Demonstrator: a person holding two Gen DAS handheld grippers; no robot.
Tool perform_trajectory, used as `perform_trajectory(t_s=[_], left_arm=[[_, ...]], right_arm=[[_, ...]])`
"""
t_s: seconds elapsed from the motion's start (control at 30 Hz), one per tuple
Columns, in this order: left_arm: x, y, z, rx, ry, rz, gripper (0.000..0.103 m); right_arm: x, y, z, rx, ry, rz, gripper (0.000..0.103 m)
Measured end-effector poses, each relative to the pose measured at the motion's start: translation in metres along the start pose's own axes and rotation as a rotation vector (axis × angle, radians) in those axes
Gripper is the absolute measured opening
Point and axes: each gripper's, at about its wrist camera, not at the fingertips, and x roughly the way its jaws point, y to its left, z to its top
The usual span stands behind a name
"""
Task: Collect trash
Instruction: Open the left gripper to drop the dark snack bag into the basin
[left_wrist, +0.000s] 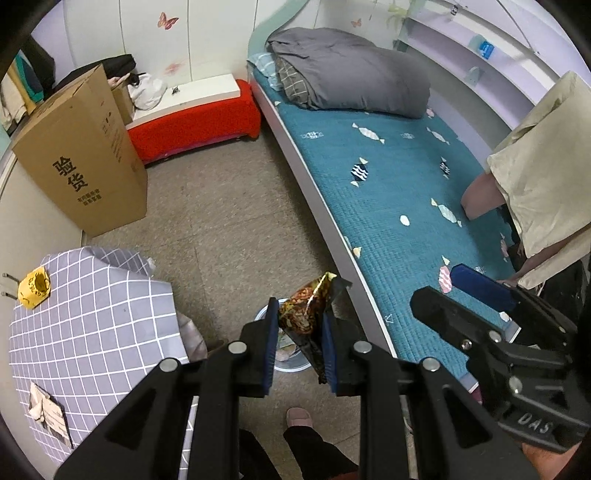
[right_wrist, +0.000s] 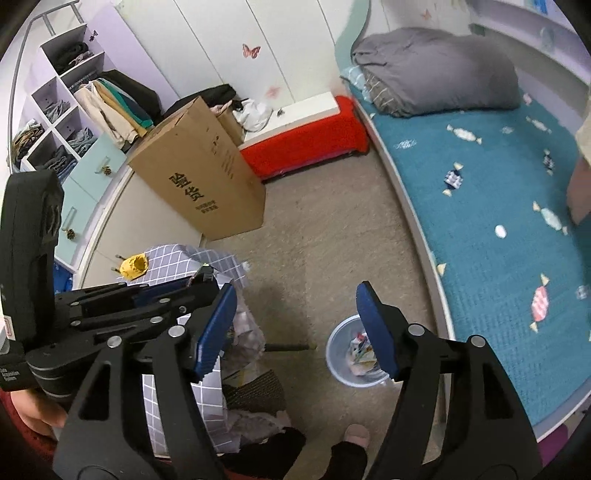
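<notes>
Crinkled snack wrapper (left_wrist: 308, 314) upright in left gripper (left_wrist: 300, 345), long axis vertical

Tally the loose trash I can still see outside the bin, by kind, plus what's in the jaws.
Snack wrapper, held in the left gripper above the trash bin: 1
Crumpled yellow wrapper on the checked tablecloth: 1
Crumpled paper scrap on the same cloth: 1
Right gripper: open, holds 0
Total: 3

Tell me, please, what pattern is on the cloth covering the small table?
The tablecloth is grey-lilac with a white grid of squares, clearest in the left wrist view.
</notes>
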Motion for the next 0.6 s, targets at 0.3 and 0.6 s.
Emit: perform_trajectory(t_s=[0.3,0.6], left_arm=[[-0.002,-0.014,0.005,0.029,-0.021,-0.027,0.022],[-0.014,-0.024,0.006,0.028,-0.083,-0.055,0.063]], right_arm=[[-0.023,-0.005,0.003,0.003,-0.079,-0.050,0.071],[-0.042,-0.012,0.001,0.034,-0.141,-0.075,0.073]])
